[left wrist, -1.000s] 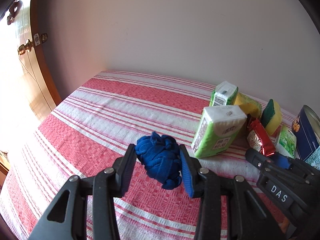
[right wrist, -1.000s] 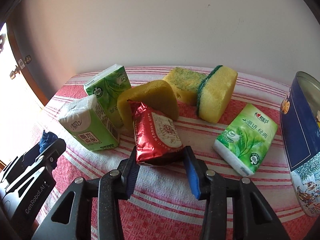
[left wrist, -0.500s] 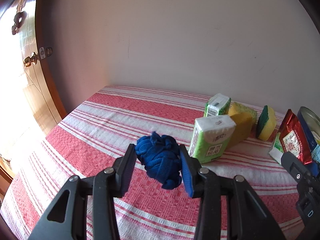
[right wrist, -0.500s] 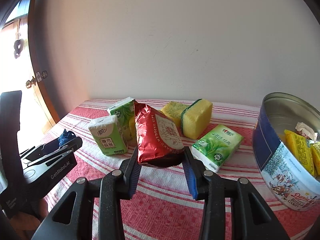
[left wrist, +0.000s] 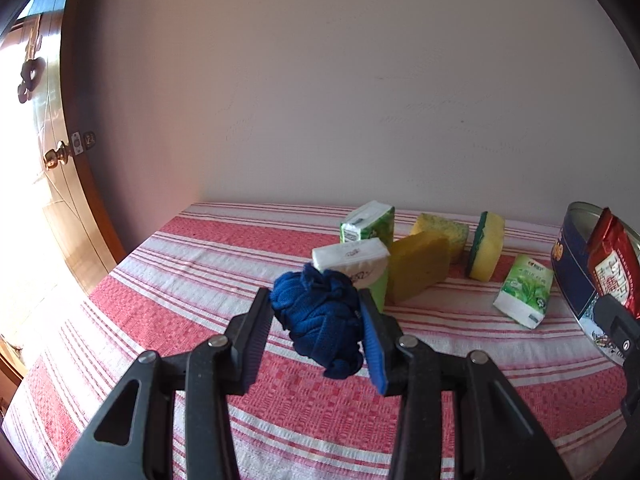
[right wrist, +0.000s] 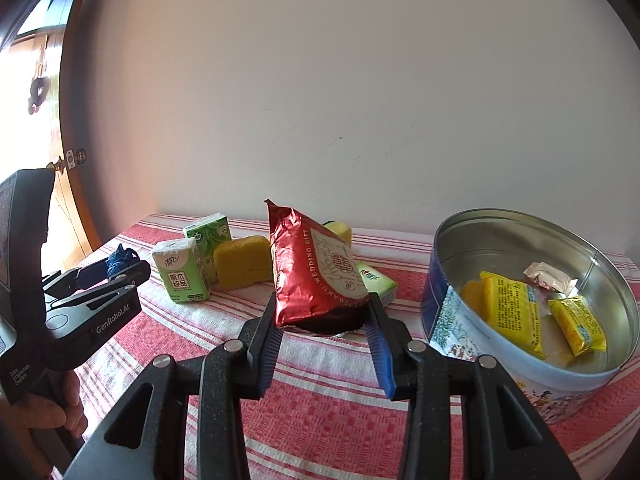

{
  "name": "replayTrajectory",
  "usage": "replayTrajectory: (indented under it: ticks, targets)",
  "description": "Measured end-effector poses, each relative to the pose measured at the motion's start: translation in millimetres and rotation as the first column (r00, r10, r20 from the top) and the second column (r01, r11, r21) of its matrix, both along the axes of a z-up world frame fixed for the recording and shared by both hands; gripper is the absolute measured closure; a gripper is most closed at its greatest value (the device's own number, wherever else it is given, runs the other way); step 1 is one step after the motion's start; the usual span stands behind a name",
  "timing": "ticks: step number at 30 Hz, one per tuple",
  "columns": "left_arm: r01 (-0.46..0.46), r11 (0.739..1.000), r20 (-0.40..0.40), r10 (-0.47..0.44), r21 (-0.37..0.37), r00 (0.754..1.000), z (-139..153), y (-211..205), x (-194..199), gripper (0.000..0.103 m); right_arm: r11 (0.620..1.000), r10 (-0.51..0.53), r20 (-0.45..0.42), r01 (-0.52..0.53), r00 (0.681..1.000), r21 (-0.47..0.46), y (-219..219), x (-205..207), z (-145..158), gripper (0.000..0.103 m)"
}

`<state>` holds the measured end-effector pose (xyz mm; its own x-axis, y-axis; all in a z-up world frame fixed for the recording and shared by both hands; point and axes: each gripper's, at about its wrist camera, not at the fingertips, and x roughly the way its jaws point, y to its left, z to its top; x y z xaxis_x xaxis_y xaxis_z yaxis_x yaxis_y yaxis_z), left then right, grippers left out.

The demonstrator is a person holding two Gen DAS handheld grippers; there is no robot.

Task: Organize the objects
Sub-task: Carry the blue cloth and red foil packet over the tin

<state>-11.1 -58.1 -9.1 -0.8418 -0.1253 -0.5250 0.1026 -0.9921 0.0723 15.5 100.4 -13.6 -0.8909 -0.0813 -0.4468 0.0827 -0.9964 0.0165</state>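
A red-and-white striped cloth [left wrist: 192, 280] covers the worktop against a pale wall. The right claw [right wrist: 323, 322] grips a red foil packet [right wrist: 312, 268] above the cloth, beside the open blue tin [right wrist: 520, 364]. The left claw [left wrist: 316, 320] clamps a blue fabric bundle [left wrist: 320, 316] near the tissue packs [left wrist: 356, 260].

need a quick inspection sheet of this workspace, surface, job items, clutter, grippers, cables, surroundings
surface: table under a red and white striped cloth
job's things: blue tin open, holding yellow snack packs; red foil packet; blue knitted cloth
clutter: three green tissue packs, three yellow sponges grouped near the wall
grippers: left gripper shut on the cloth, lifted; right gripper shut on the packet beside the tin
cables: nothing seen
surroundings: plain wall, wooden door with brass knob at left
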Motion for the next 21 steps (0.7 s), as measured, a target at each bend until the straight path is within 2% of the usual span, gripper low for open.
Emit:
replayTrajectory:
  ticks: [4,11,21]
  targets:
    - [0.036,0.999,-0.014,-0.036,-0.012,0.999,3.4,19.5,5.6,0.061,1.0,-0.017,-0.02,0.017,1.0,-0.001,17.6,10.3,5.6,0.06]
    - [0.138,0.99,-0.02,-0.137,0.027,0.99,9.2,63.1,16.0,0.061,0.998,-0.066,-0.064,0.066,0.996,-0.006,57.6,27.5,17.4,0.06]
    - [0.277,0.959,-0.081,-0.272,0.054,0.959,27.8,112.1,27.7,0.061,0.988,-0.152,-0.102,0.152,0.983,-0.01,118.0,33.7,22.7,0.06]
